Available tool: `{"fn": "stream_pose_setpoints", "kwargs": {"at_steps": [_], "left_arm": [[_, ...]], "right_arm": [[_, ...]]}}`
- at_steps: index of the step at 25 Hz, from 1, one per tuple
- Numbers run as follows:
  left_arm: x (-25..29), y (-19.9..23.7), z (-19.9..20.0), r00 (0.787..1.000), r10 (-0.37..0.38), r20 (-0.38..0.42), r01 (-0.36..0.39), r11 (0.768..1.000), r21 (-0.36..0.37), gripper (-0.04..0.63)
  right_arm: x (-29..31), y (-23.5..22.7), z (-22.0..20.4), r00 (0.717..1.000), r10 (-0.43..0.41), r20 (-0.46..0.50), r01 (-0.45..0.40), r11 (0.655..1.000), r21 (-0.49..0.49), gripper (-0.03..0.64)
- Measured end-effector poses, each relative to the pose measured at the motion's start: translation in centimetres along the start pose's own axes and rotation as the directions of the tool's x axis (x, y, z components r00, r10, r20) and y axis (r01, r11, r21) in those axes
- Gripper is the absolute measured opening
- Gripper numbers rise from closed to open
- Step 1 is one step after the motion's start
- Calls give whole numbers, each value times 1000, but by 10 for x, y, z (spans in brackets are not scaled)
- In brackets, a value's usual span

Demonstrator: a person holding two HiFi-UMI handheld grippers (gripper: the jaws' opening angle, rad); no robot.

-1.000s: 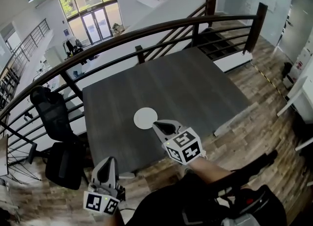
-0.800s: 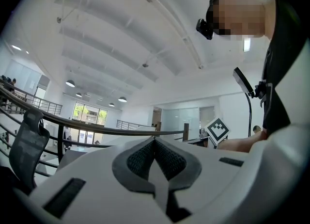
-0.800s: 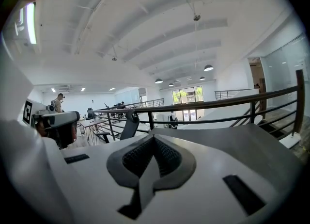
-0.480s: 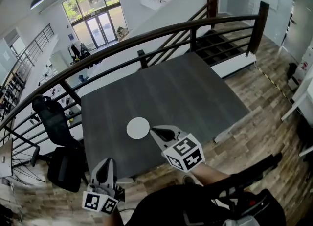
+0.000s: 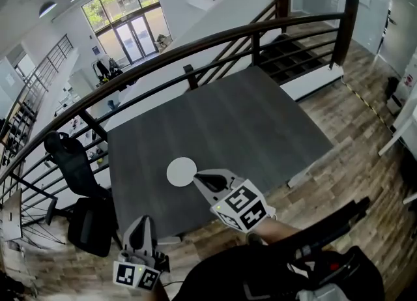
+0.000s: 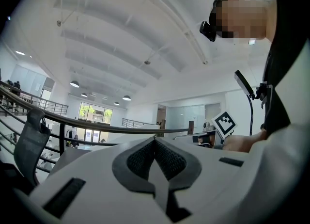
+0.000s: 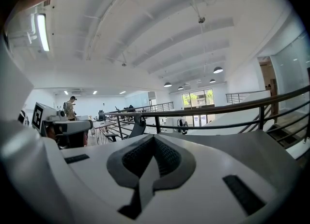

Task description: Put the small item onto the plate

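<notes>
A small round white plate [image 5: 181, 171] lies on the dark grey table [image 5: 247, 124], near its front edge. Nothing shows on the plate, and no small item appears in any view. My right gripper [image 5: 197, 176] is shut, with nothing between its jaws. Its tip reaches the plate's right rim, and its marker cube [image 5: 240, 207] trails toward me. In the right gripper view the right gripper [image 7: 154, 137] has its pads together over the tabletop [image 7: 256, 145]. My left gripper [image 5: 141, 223] hangs shut and empty beyond the table's near edge, over the floor. The left gripper [image 6: 155, 138] points level toward the railing.
A dark metal railing [image 5: 195, 39] curves round the table's far and left sides. A black office chair [image 5: 71, 159] stands left of the table. Wooden floor [image 5: 352, 130] lies right of it, with stairs [image 5: 293, 52] beyond. The right gripper's marker cube [image 6: 224, 122] shows in the left gripper view.
The head view has shifted, so plate and table sit further left and lower. The right gripper's tip stays by the plate's right rim. The left gripper sits slightly lower. Both stay shut.
</notes>
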State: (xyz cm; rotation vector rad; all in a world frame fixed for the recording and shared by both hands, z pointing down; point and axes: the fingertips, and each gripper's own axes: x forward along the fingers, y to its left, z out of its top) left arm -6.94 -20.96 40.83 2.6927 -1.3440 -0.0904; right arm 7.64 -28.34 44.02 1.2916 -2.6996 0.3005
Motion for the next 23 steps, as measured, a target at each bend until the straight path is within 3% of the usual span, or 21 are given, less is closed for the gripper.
{"fn": "stream_pose_setpoints", "kwargs": {"at_steps": [23], "left_arm": [[-17,12,-1,1000,-7,0,7,1000,-5,3]], "right_arm": [[10,18,-2,1000,-3,-4,3,1000,-1,0]]}}
